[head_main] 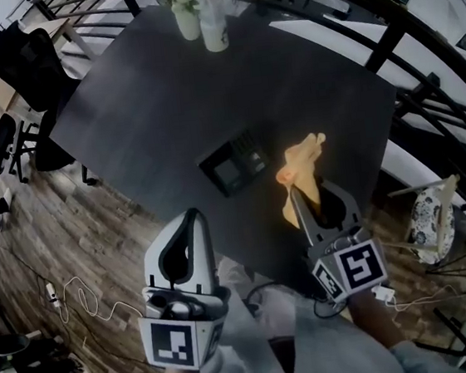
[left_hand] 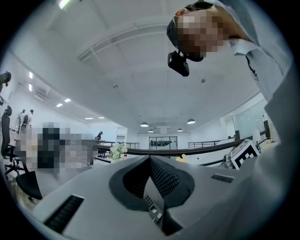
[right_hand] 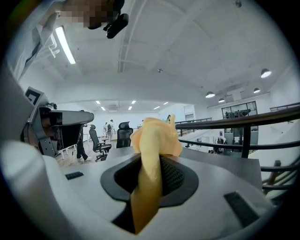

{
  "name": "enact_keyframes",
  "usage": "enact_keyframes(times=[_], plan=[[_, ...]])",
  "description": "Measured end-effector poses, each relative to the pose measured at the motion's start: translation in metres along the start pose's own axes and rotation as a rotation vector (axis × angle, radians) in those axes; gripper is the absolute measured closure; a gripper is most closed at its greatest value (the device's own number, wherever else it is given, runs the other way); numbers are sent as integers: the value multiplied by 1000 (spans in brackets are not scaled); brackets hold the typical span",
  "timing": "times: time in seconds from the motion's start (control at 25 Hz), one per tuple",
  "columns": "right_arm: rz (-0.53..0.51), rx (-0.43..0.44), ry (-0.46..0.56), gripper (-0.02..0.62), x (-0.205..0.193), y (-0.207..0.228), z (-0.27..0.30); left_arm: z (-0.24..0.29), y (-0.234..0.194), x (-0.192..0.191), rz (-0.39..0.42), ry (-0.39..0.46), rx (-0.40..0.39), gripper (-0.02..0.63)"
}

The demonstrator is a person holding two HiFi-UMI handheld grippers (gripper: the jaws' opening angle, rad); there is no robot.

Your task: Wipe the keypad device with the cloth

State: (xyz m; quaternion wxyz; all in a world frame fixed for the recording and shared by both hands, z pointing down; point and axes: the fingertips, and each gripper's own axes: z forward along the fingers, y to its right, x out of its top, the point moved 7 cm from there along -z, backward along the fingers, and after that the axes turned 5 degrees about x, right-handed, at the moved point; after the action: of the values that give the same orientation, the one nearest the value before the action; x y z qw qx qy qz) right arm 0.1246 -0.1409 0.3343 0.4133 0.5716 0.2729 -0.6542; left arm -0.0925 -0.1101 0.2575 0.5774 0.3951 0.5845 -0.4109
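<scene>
The black keypad device point(head_main: 234, 163) lies flat near the front of the dark table point(head_main: 163, 89), its screen and keys facing up. My right gripper point(head_main: 294, 189) is shut on the orange cloth point(head_main: 301, 169), which bunches above the jaws just right of the device without touching it. In the right gripper view the cloth point(right_hand: 152, 159) hangs down between the closed jaws of that gripper point(right_hand: 153, 161). My left gripper point(head_main: 193, 218) hovers below the table's front edge, jaws closed with nothing between them; the left gripper view shows this gripper point(left_hand: 151, 160) pointing level across the room.
A white vase of flowers point(head_main: 184, 10) and a white bottle point(head_main: 214, 23) stand at the table's far edge. Black railings point(head_main: 421, 76) run along the right. Office chairs point(head_main: 31, 66) stand left of the table. Cables lie on the wooden floor point(head_main: 79, 299).
</scene>
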Motion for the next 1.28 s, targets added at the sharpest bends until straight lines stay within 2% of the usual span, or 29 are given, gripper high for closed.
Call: enact_keyframes(times=[0.32,0.6,0.92,1.28], plan=[[-6,-90,-35,494,-12,8,35,23,-30,1,-14,-17,-79,592],[-16,-99,-93,494,-37,13,74,30,-51,-3,-27,-16,-113,593],[-26,-81,-175,495,-56,17,114,33,-65,-7,-33,-28,-101,592],[-12,-129,-233,494,-84,31,143,23,-76,-11,-34,-43,-52,592]])
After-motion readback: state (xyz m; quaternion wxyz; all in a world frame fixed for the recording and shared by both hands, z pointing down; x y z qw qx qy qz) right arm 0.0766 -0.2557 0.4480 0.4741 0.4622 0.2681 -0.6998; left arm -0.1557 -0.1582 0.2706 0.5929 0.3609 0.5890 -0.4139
